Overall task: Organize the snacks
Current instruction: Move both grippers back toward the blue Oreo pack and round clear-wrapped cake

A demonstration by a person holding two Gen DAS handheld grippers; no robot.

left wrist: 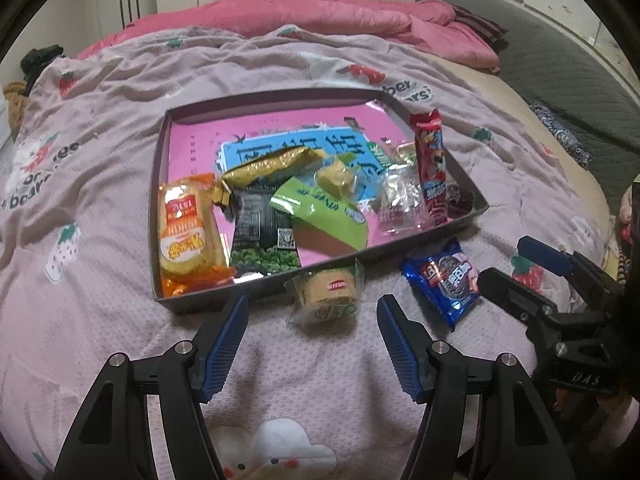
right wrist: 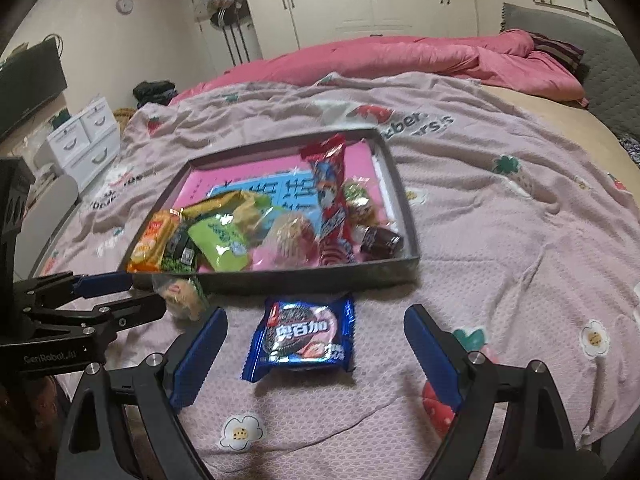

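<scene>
Left gripper (left wrist: pixel 312 316) with jaws partly open, gripping nothing, blue ribbed pads apart over the pink strawberry-print bedspread (left wrist: pixel 120 320). Between and just ahead of those jaws, a small clear-wrapped yellow cake (left wrist: pixel 326 294) with a red label, lying crosswise on the bedspread, its far end touching or nearly touching the near wall of the shallow grey box (left wrist: pixel 158 168); contact with either pad not visible. Right gripper (right wrist: pixel 316 344) with jaws spread wide, likewise empty. Centred between them, slightly forward, a blue sandwich-cookie packet (right wrist: pixel 302 338), flat, print side up, roughly square with crimped ends left and right, so long axis across the jaw gap; clear of both pads, just in front of the box's near wall. In the left wrist view, same cookie packet to the right of the cake, beside the tip of the right gripper. Inside the box, on a pink-and-blue printed sheet, a heap of snacks: orange cake packet (left wrist: pixel 188 232) at the near left corner, long axis running away from the camera; dark pea bag (left wrist: pixel 264 240) next to it; lime-green packet (left wrist: pixel 324 216) tilted across the middle; gold wrapper (left wrist: pixel 272 164) behind; long red bar (left wrist: pixel 430 164) upright along the right wall; small dark wrapped sweet (right wrist: pixel 380 240) at the near right corner.
</scene>
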